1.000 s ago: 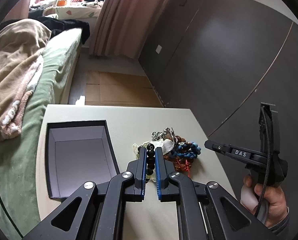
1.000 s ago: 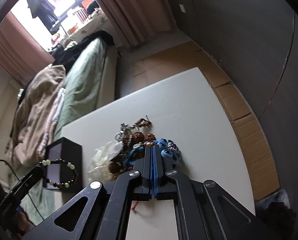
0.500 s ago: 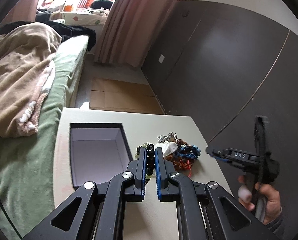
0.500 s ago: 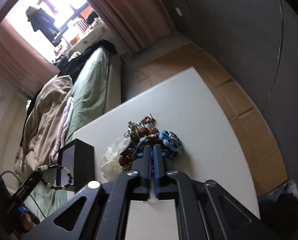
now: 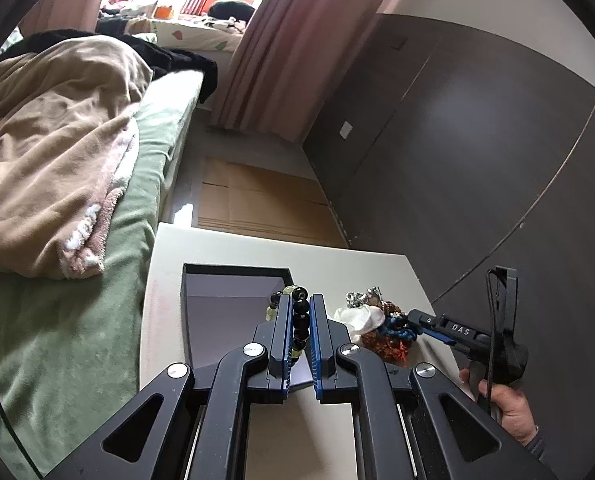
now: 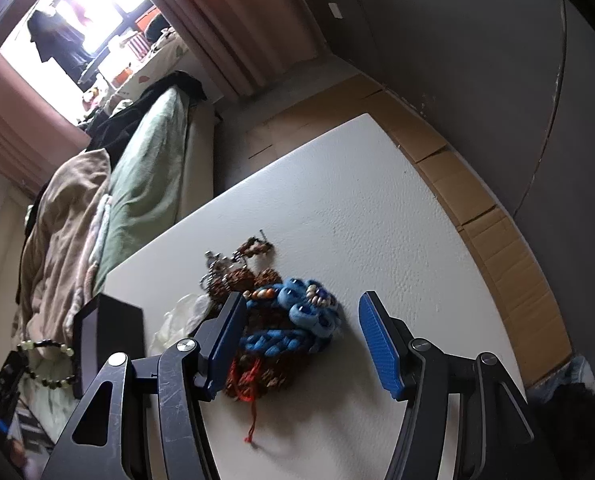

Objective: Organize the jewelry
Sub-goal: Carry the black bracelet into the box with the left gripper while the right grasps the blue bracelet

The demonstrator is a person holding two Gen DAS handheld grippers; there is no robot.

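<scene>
My right gripper [image 6: 301,344] has just opened its jaws around the blue bracelet [image 6: 297,320] on the desk [image 6: 377,208] — my left gripper [image 5: 301,312] (clamped) carries the beaded bracelet [image 5: 300,320] over the box [image 5: 233,300], ready to drop.

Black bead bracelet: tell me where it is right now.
In the left wrist view, the black bead bracelet is clamped in the left hand-held gripper, above the open black box, left of the jewelry pile.

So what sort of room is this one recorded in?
Most likely a bedroom in a home: a bed with a green sheet and a rumpled beige blanket, pink curtains by a window, and a small white table beside the bed holding a jewelry pile.
</scene>
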